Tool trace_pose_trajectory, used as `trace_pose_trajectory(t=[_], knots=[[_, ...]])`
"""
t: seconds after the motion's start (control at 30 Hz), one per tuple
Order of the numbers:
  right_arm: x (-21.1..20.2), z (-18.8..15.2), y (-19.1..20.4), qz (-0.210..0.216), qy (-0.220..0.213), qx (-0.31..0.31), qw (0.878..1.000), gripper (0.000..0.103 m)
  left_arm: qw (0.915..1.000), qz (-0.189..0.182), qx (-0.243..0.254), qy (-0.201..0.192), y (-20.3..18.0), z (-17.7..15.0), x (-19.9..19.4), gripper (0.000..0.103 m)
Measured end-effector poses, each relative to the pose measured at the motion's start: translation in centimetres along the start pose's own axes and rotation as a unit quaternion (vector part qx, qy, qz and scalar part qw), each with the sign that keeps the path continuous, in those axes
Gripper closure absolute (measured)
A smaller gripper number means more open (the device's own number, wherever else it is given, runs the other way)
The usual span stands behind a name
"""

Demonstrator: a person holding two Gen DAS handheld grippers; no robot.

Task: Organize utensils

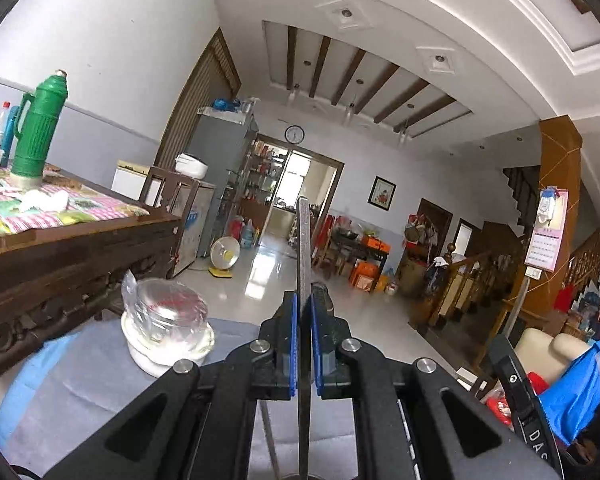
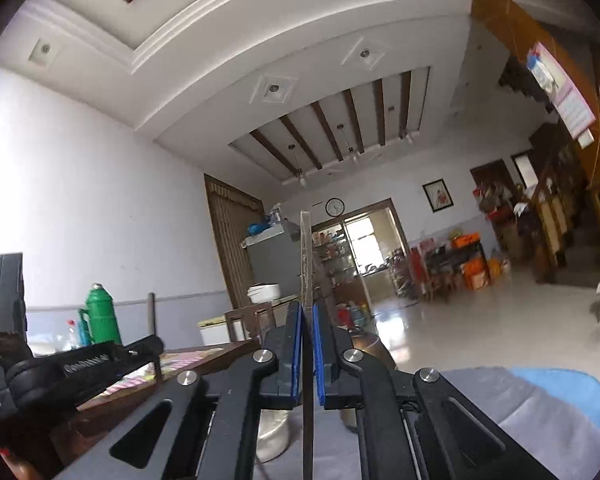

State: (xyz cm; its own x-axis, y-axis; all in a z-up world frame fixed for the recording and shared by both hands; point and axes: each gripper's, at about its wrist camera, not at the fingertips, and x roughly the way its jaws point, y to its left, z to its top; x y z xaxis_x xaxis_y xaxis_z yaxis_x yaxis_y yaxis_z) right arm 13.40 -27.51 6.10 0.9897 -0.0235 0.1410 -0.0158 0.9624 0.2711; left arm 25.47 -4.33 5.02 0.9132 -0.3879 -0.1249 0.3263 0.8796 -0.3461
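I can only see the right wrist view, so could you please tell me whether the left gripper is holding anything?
Observer: Yes, the left gripper is shut on a thin metal utensil, which stands upright and edge-on.
Operator: Thank you. What lies on the table in front of the thermos?
Observer: A crumpled white wad lies on the checked cloth, just in front of the thermos.
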Motion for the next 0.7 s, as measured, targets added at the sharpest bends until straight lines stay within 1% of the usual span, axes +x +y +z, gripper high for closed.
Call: trace_pose_trajectory(t=[0.03,0.2,0.33,0.43,0.53,0.67,0.7], knots=[[0.7,-0.6,0.3,0.000,0.007,-0.004,1.000,0.097,1.0000,0.002,-0.004,0.006,0.1,-0.8,1.0,0.096],[2.9,-3.9,0.6,-0.009,0.041,-0.027,0.999,0.097,0.9994,0.016,-0.010,0.028,0.8,-3.6,2.3,0.096],[3.6,-5.8,0.1,-0.016,0.065,-0.027,0.997,0.097,0.9990,0.020,-0.001,0.040,0.6,-5.6,2.8,0.096],[3.8,-6.3,-0.3,-0.014,0.080,-0.029,0.996,0.097,0.9989,0.021,0.005,0.041,0.5,-6.6,2.6,0.096],[2.8,-6.4,-0.8,-0.009,0.087,-0.028,0.996,0.096,0.9989,0.016,0.003,0.045,0.7,-7.0,2.3,0.096],[1.5,-6.0,-1.8,0.008,0.104,-0.018,0.994,0.095,0.9983,0.003,0.007,0.058,1.2,-7.3,1.6,0.096],[1.2,-5.9,-2.0,0.017,0.117,-0.014,0.993,0.095,0.9979,-0.001,0.013,0.063,1.2,-7.5,1.1,0.096]])
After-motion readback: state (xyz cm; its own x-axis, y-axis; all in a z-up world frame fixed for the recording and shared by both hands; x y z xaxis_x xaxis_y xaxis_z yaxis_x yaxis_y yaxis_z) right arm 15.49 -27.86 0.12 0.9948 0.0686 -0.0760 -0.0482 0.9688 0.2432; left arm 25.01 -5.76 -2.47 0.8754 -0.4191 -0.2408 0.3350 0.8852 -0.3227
